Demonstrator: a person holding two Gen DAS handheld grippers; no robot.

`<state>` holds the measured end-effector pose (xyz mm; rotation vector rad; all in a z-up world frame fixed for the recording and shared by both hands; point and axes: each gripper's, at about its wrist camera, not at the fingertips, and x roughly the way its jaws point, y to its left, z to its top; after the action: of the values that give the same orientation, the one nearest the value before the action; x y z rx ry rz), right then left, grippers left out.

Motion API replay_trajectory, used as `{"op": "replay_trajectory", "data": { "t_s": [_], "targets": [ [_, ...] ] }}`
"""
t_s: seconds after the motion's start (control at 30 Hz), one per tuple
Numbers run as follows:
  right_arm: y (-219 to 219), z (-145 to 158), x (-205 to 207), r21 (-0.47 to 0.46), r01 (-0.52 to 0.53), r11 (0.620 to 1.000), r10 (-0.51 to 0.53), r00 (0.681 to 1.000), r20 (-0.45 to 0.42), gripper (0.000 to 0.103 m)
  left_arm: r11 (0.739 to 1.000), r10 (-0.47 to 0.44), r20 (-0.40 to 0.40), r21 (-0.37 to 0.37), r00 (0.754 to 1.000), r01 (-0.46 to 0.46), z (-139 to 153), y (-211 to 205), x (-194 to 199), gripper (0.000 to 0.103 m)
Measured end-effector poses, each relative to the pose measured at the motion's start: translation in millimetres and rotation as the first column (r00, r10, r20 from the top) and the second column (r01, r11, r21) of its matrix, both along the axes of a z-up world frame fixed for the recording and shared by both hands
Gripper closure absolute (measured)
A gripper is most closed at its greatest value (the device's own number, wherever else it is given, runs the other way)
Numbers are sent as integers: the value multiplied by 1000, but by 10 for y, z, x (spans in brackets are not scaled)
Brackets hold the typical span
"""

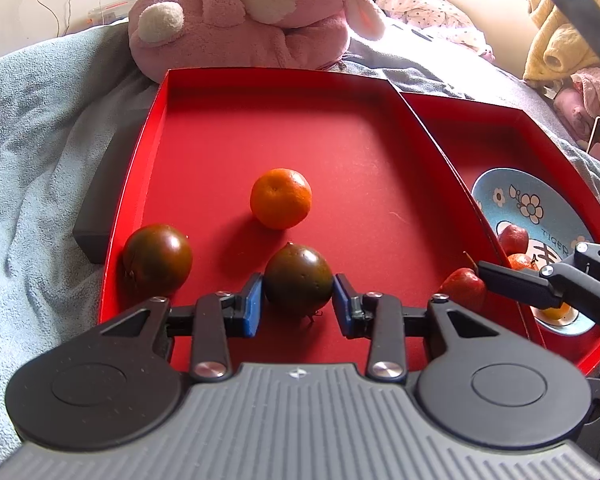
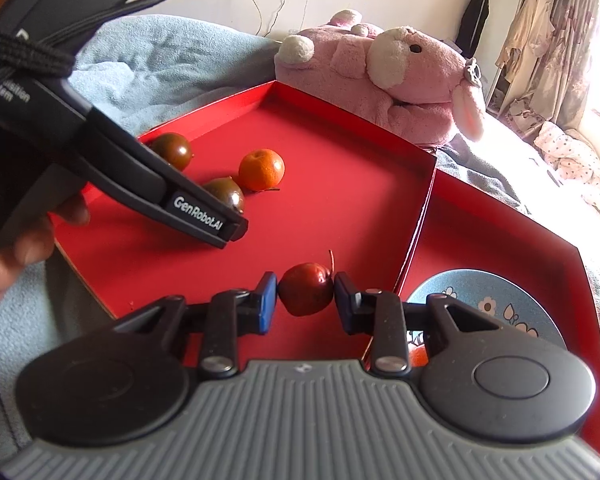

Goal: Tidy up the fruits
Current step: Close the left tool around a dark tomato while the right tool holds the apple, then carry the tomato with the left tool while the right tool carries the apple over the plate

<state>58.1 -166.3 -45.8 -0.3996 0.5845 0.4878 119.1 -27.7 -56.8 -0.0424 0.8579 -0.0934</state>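
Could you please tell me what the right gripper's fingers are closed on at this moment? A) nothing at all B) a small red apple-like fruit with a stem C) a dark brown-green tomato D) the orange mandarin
B: in the right wrist view the right gripper has its blue-padded fingers pressed on both sides of the small red fruit, while the mandarin lies free farther back in the red tray.

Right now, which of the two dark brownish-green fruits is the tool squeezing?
The left tool squeezes the dark fruit nearest it, in the middle of the red tray. The other dark fruit sits untouched against the tray's left wall.
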Motion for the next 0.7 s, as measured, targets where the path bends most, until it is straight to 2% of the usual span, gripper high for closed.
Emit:
{"op": "replay_trajectory", "data": {
  "t_s": [0.23, 0.7],
  "targets": [
    [-86, 58, -87, 19, -1, 1000, 1, 1000, 7, 69, 1000, 20, -3, 22, 1000, -20, 18, -3, -46, 61],
    [-197, 174, -229, 52, -10, 999, 8, 999, 37, 69, 999, 12, 50, 53, 999, -14, 226, -92, -243, 61]
  ]
}}
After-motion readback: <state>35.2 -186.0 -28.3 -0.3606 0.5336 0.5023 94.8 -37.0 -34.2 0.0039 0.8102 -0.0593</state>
